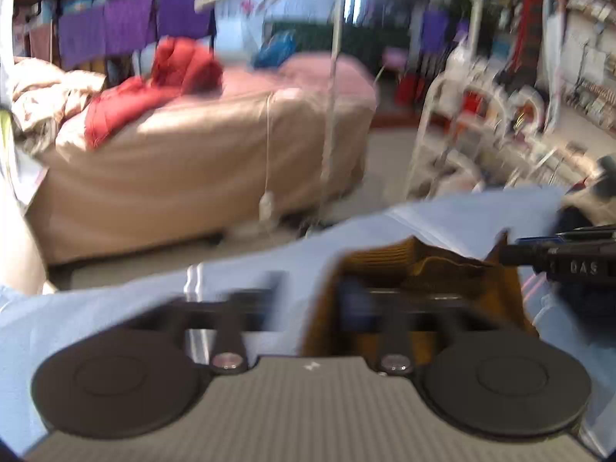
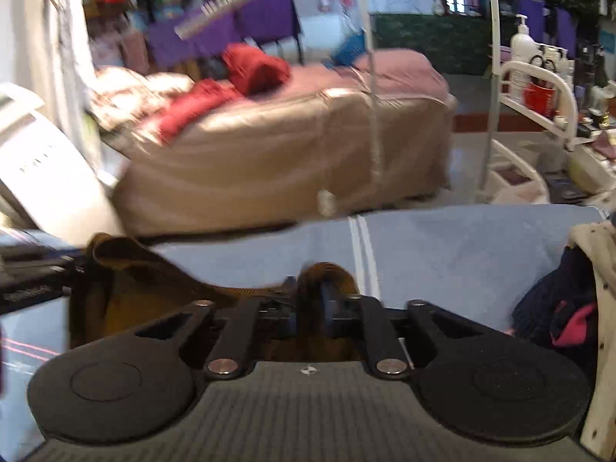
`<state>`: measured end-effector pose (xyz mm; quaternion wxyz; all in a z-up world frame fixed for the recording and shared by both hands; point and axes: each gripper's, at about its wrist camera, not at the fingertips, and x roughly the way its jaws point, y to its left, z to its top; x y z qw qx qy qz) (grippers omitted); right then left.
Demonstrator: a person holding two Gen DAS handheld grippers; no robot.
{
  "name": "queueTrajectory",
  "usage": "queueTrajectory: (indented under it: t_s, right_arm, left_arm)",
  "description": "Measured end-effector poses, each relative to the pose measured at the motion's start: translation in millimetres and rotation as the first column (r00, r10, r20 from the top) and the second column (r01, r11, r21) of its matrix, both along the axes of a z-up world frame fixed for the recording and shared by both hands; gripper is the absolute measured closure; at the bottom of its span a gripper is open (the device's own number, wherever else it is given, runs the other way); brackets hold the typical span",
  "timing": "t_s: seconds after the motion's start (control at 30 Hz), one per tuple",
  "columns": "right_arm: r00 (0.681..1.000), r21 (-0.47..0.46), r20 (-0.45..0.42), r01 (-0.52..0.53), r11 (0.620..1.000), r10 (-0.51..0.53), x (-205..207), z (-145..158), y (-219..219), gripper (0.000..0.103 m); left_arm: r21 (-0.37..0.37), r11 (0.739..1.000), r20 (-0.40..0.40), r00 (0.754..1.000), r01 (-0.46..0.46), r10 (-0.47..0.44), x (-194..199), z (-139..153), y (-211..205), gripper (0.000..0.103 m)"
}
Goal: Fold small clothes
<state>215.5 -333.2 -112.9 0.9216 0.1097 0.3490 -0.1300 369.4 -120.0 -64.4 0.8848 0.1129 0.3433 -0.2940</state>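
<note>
A brown ribbed garment [image 1: 431,269] lies bunched on a light blue cloth [image 1: 115,308] that covers the work surface. In the left wrist view my left gripper [image 1: 313,300] is blurred, its jaws apart, and the garment's left edge reaches in between them without being pressed. The right gripper's black body [image 1: 562,261] enters from the right edge. In the right wrist view my right gripper [image 2: 313,304] has its jaws drawn close on a raised fold of the brown garment [image 2: 154,288]. The left gripper's body [image 2: 30,281] shows at the left edge.
A pile of clothes [image 2: 566,308], dark blue, pink and cream, sits at the right of the blue cloth [image 2: 462,254]. Beyond it stand a bed [image 2: 288,146] with red bedding, a white shelf rack [image 2: 539,92] and a hanging cord [image 1: 267,200].
</note>
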Motion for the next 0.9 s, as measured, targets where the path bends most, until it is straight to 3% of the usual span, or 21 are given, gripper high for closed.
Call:
queueTrajectory:
  t_s: [0.03, 0.1, 0.13, 0.23, 0.37, 0.43, 0.5, 0.6, 0.63, 0.7, 0.73, 0.77, 0.9]
  right_arm:
    - [0.999, -0.001, -0.048, 0.001, 1.0, -0.001, 7.1, -10.1, -0.6, 0.021]
    - [0.999, 0.007, -0.048, 0.0, 1.0, 0.0, -2.5, -22.1, 2.1, 0.0]
    - [1.0, 0.008, -0.014, -0.008, 1.0, 0.008, -16.9, -25.8, 3.4, 0.0]
    - [0.999, 0.037, 0.032, -0.043, 0.998, 0.042, -58.2, -32.9, 9.1, 0.0]
    - [0.992, 0.124, -0.01, -0.121, 0.985, 0.123, -111.0, -42.3, 24.2, 0.0]
    - [0.988, 0.141, 0.01, -0.153, 0.978, 0.153, -143.3, -45.0, 32.9, 0.0]
    - [0.989, 0.13, -0.005, -0.147, 0.981, 0.149, -175.0, -49.9, 42.0, 0.0]
    - [0.992, 0.11, -0.04, -0.111, 0.988, 0.116, -207.8, -50.7, 53.0, 0.0]
    - [0.994, 0.122, -0.049, -0.096, 0.988, 0.102, -216.7, -50.9, 56.3, 0.0]
    - [0.994, 0.178, -0.058, -0.078, 0.981, 0.09, -229.2, -52.4, 60.1, 0.0]
    - [0.993, 0.202, -0.059, -0.089, 0.975, 0.103, -233.6, -54.0, 61.6, 0.0]
    - [0.992, 0.219, -0.063, -0.094, 0.971, 0.111, -237.5, -55.1, 63.1, 0.0]
    - [0.996, 0.288, -0.067, -0.034, 0.957, 0.056, -246.2, -57.5, 65.8, 0.0]
  left_arm:
    - [0.039, 0.999, 0.028, 0.999, -0.032, 0.031, 1.4, -7.6, 2.0, 0.018]
    - [0.036, 0.998, 0.042, 0.998, -0.05, 0.048, -3.6, -19.2, 18.9, 0.01]
    - [0.02, 0.998, 0.007, 0.998, -0.057, 0.056, -6.8, -25.8, 33.7, 0.005]
    - [-0.041, 0.996, -0.135, 0.988, -0.083, 0.077, -21.9, -45.7, 80.0, 0.005]
    - [-0.111, 0.983, -0.3, 0.948, -0.146, 0.107, -61.2, -77.8, 140.1, 0.005]
    - [-0.057, 0.984, -0.302, 0.942, -0.168, 0.144, -84.9, -94.1, 161.7, 0.005]
    - [0.053, 0.986, -0.26, 0.951, -0.16, 0.168, -105.2, -106.4, 170.9, 0.005]
    - [0.15, 0.986, -0.174, 0.979, -0.077, 0.103, -125.9, -114.6, 170.5, 0.006]
    - [0.165, 0.985, -0.163, 0.983, -0.054, 0.081, -130.1, -116.4, 168.3, 0.009]
    - [0.143, 0.989, -0.176, 0.982, -0.04, 0.065, -136.0, -114.3, 164.1, 0.032]
    - [0.126, 0.992, -0.194, 0.98, -0.023, 0.047, -138.4, -111.3, 160.1, 0.062]
    - [0.115, 0.993, -0.209, 0.977, -0.006, 0.03, -140.9, -108.6, 156.4, 0.103]
    - [0.161, 0.983, -0.138, 0.984, -0.09, 0.113, -161.4, -96.0, 158.0, 0.101]
